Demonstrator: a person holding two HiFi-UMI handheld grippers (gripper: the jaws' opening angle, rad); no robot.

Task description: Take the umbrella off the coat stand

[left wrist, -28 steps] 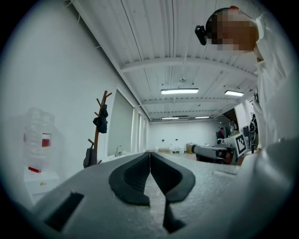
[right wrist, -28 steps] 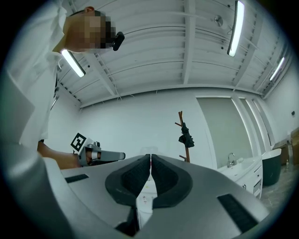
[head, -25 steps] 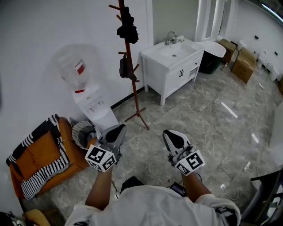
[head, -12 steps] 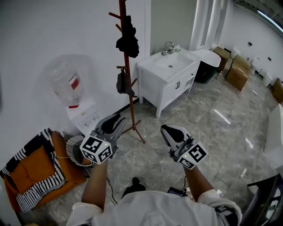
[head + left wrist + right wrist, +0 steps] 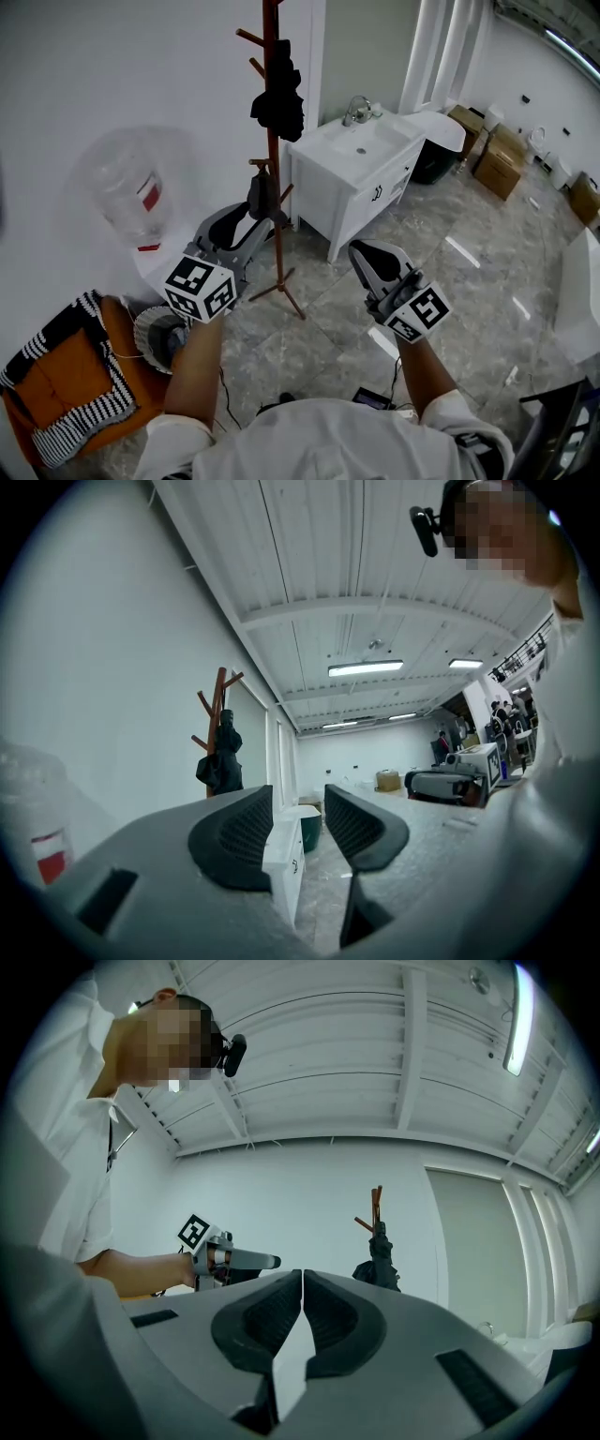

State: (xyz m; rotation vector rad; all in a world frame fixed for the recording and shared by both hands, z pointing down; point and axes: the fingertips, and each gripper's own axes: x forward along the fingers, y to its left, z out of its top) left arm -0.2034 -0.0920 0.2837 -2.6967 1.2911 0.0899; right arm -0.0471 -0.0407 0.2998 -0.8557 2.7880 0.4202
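Approach stage, nothing gripped yet.
- The coat stand (image 5: 273,145) stands on the floor between the water dispenser (image 5: 131,187) and the washbasin cabinet (image 5: 352,178).
- The umbrella (image 5: 262,194), as I read it, is the slim dark piece on a low peg. It is just past the left tool (image 5: 239,225), and I see no contact.
- Left tool: jaws apart with nothing between them; they have just been opening.
- Right tool (image 5: 367,255): jaws pressed together, empty, well apart from the stand.

To do it well, I'd judge:
- Bring the left tool square across the umbrella's body.
- Close firmly, then lift until the loop clears the peg before drawing away.
- Part the right tool's jaws first if the pole needs steadying.

Count:
- one stand
- two dark hanging pieces: the umbrella and a dark bundle (image 5: 277,94) higher up
- two tools
- one cabinet
- one dispenser
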